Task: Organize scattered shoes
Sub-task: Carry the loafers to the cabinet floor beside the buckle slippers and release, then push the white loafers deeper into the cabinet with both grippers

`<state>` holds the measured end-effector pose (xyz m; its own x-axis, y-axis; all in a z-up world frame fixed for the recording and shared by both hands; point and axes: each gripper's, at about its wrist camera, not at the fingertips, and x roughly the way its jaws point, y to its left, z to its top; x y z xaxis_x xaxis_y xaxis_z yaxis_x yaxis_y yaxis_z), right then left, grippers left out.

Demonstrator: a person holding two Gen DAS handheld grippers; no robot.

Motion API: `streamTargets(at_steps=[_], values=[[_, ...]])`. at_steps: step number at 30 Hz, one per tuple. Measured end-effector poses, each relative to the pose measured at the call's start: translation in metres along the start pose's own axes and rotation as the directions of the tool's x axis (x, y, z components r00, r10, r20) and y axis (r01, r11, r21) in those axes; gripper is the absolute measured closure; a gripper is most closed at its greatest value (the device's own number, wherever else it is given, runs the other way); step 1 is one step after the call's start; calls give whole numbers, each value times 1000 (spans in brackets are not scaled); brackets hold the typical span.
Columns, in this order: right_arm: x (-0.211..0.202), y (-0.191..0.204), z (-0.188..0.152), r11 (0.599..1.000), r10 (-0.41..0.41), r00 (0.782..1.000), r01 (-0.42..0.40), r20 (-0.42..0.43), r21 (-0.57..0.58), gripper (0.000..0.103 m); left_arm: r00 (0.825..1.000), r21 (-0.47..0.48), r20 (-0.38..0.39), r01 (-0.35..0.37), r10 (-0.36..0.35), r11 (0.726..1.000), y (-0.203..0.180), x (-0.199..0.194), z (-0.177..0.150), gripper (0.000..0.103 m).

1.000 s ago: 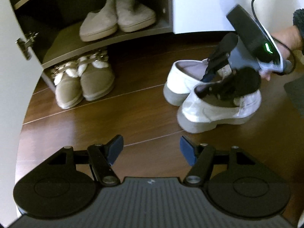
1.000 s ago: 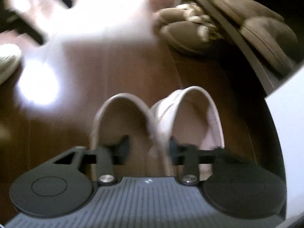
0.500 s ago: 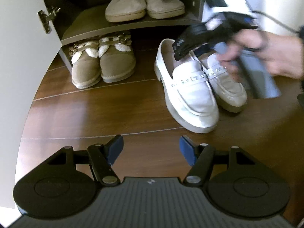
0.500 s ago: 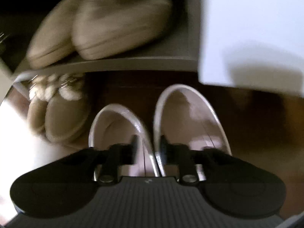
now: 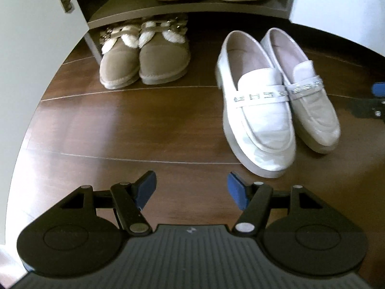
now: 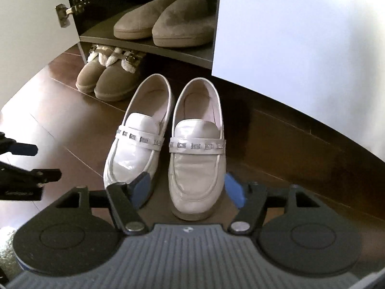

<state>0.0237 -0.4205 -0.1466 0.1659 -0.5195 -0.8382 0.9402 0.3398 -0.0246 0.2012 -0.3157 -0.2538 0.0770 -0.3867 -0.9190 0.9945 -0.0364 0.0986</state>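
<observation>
white loafers (image 6: 168, 139): pair side by side on the wood floor (image 5: 115, 132), heels toward the open cabinet, just right of the tan pair; not inside the cabinet.
fur-trimmed tan shoes (image 5: 144, 57): paired under the shelf (image 5: 192, 8), toes out on the floor.
beige slippers (image 6: 161, 21): paired on the shelf.
right gripper (image 6: 186, 186): fingers opening, apart, above the loafers' toes; nothing pressed between the pads.
left gripper (image 5: 190, 189): fingers apart and opening slightly, over bare floor, nothing between them.
progress: three pairs matched and lined up; judged late in the task.
left to do: possibly slide the loafers further under the shelf; any other stray shoes cannot be confirmed.
hidden: cabinet interior dark, upper levels cut off; slippers' tops cropped in the left wrist view.
hard to make out: only a blue pad and dark bracket of the right gripper show at the left view's right edge; room beyond the cabinet unseen.
</observation>
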Motion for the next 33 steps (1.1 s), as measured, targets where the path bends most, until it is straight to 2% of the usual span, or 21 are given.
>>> streamTargets(at_steps=[4,11,15,17,20,22,27,31,33], values=[[-6,-7,-1,999,6,1000,-6,0,49,34,999,27,-10,-38,38,999,-8,0,-3,31],[-4,-5,-1,997,23,1000,-23,0,79,32,998,-49,-32,-49,47,998,0,2,0,29],[3,-1,2,996,53,999,-53,4,69,32,997,-40,-50,-56,54,998,-5,5,4,29],[5,-1,2,997,50,999,-50,8,58,32,998,-82,-60,-29,24,996,-7,1,10,29],[12,-6,5,997,25,1000,-25,-1,72,32,1000,-135,16,8,-6,991,-11,-6,21,29],[14,-19,10,991,27,1000,-27,-1,131,32,998,-123,68,3,5,992,-18,-4,26,31],[25,-31,6,997,1,1000,-2,11,82,32,994,-99,108,41,-31,994,-29,10,35,32],[53,-35,7,998,22,1000,-23,12,66,32,988,-88,140,73,-60,993,-37,32,50,32],[74,-36,5,996,57,998,-56,-11,72,31,989,-63,125,85,-76,994,-41,43,54,32]])
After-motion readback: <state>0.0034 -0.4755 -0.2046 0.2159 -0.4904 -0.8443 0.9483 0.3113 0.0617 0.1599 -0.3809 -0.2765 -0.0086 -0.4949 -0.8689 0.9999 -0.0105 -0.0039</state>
